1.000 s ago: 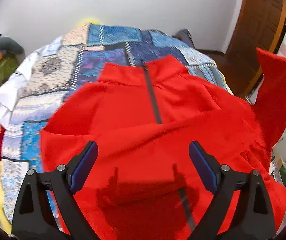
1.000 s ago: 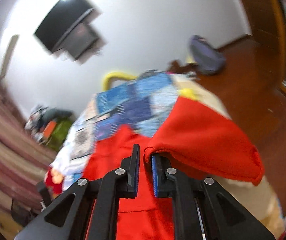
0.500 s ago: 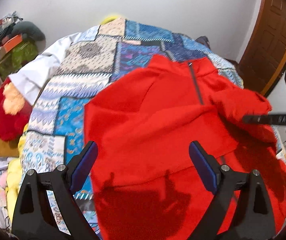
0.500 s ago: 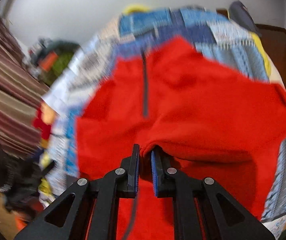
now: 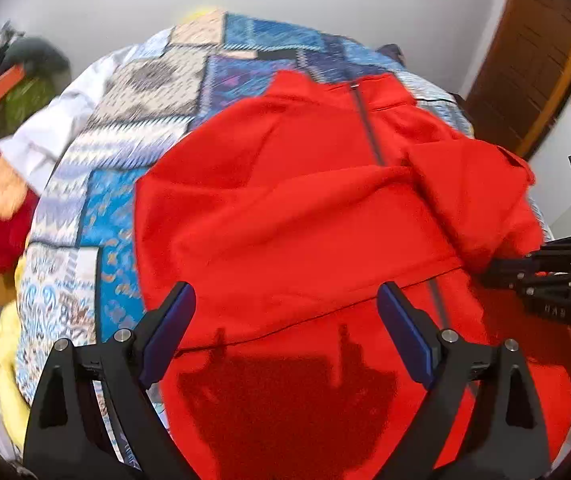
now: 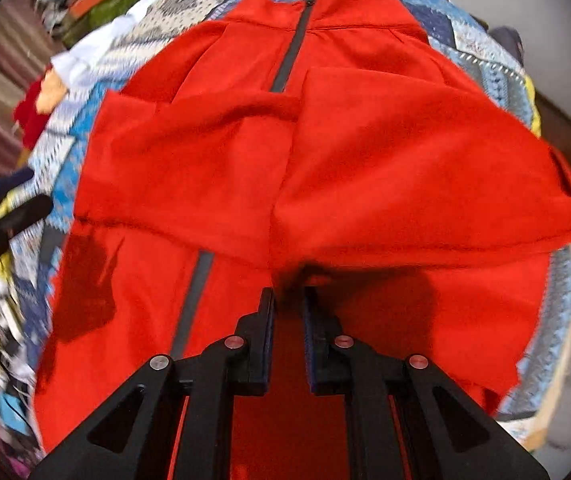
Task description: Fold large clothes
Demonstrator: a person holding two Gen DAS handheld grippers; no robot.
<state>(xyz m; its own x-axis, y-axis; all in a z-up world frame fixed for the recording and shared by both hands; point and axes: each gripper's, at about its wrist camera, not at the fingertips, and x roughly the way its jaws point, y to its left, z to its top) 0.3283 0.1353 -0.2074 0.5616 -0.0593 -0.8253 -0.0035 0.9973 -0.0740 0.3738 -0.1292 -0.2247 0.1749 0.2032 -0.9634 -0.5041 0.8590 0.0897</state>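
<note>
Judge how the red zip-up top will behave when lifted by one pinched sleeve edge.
Likely floppy: the red top drapes in soft folds from the right gripper pinching it. Probably fairly thick, since the folded sleeve keeps rounded edges. Unlikely to slide far on the patterned bedcover.

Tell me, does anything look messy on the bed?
Yes. The red jacket's right sleeve lies bunched and crooked across its front, pinched in the right gripper, and a white cloth droops off the quilt's edge.
</note>
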